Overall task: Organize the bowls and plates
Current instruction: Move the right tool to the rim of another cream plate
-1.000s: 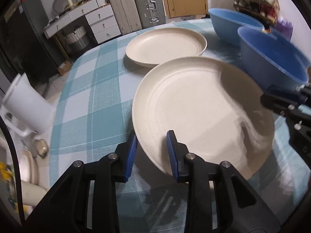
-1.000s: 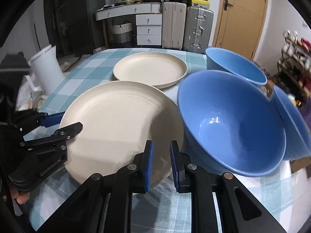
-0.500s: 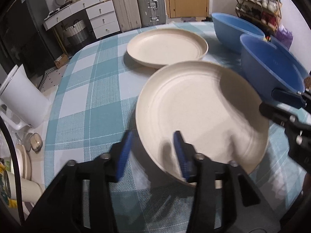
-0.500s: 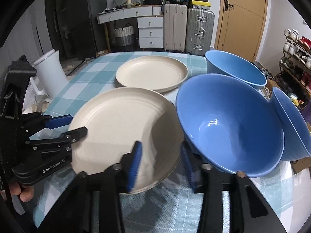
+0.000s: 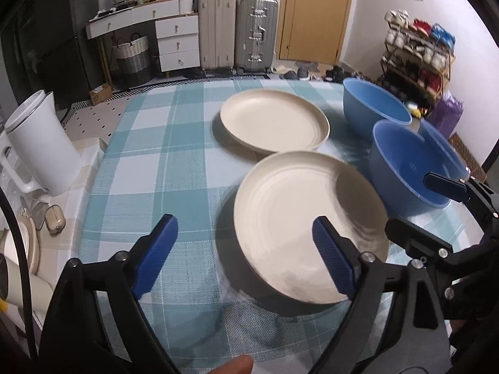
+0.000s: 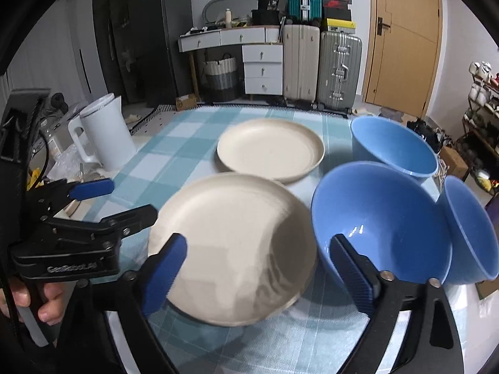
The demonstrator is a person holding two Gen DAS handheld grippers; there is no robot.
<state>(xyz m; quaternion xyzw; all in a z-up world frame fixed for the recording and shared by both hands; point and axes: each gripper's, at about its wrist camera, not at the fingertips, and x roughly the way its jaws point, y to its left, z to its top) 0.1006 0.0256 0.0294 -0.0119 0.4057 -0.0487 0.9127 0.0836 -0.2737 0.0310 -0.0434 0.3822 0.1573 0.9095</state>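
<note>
A cream plate [image 5: 305,212] [image 6: 230,233] lies on the checked tablecloth, nearest to me. A second cream plate [image 5: 274,121] [image 6: 271,148] sits behind it. Three blue bowls stand to the right: a near bowl [image 5: 414,168] [image 6: 380,218], a far bowl [image 5: 374,109] [image 6: 393,146] and a third bowl [image 6: 467,233] at the right edge. My left gripper [image 5: 243,221] [image 6: 129,199] hovers over the near plate's left rim, jaws opening wide, pads off the plate. My right gripper [image 6: 259,240] [image 5: 414,205] hovers over its front rim, jaws opening too, gripping nothing.
A white jug [image 5: 40,146] [image 6: 106,131] stands on a cluttered side counter past the table's left edge [image 5: 93,193]. Suitcases [image 6: 321,68] and white drawers [image 6: 262,68] line the far wall. A shoe rack [image 5: 418,59] is at the right.
Both grippers went from nearly shut on the near plate's rim to wide open, letting it go. Both rose and drew back; the left one also rolled level.
</note>
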